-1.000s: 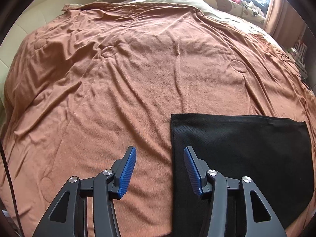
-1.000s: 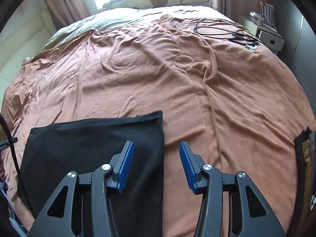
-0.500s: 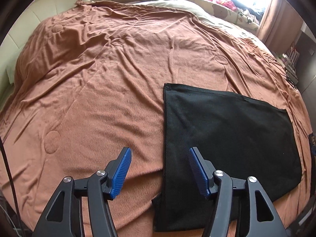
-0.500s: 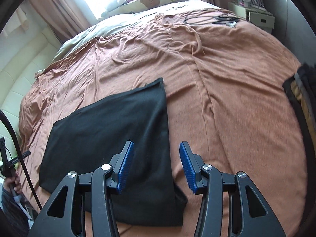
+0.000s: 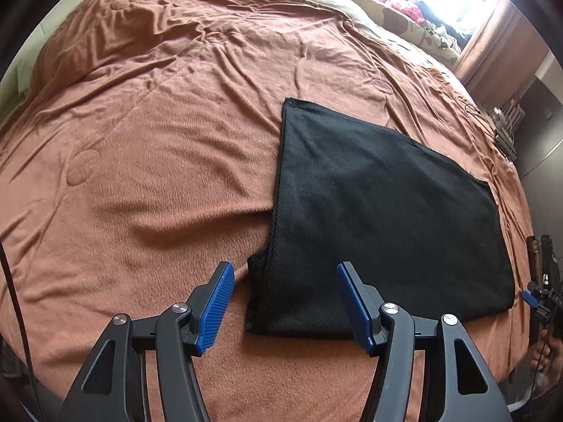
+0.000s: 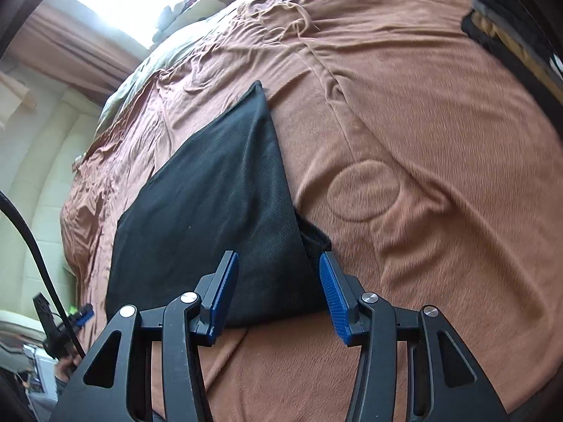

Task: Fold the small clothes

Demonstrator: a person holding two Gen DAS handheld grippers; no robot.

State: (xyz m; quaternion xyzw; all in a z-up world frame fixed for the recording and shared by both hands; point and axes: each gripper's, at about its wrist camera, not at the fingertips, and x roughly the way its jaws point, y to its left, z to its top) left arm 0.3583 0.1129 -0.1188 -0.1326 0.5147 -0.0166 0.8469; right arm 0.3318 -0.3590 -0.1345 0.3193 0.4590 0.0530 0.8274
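Your left claw [image 5: 284, 300] hangs open over the near left corner of the black garment [image 5: 383, 211], holding nothing; a loose under-layer peeks out at that corner. The garment lies flat on the brown blanket [image 5: 158, 140] of the bed, toward the near edge, already squared into a rough rectangle, so at least one fold looks done. Your right claw [image 6: 278, 290] is likewise open and empty above the near right corner, where a small flap also sticks out. Judging by its size, another fold probably remains. At far right a pile of other clothes [image 6: 510, 35] sits on the blanket, well apart.
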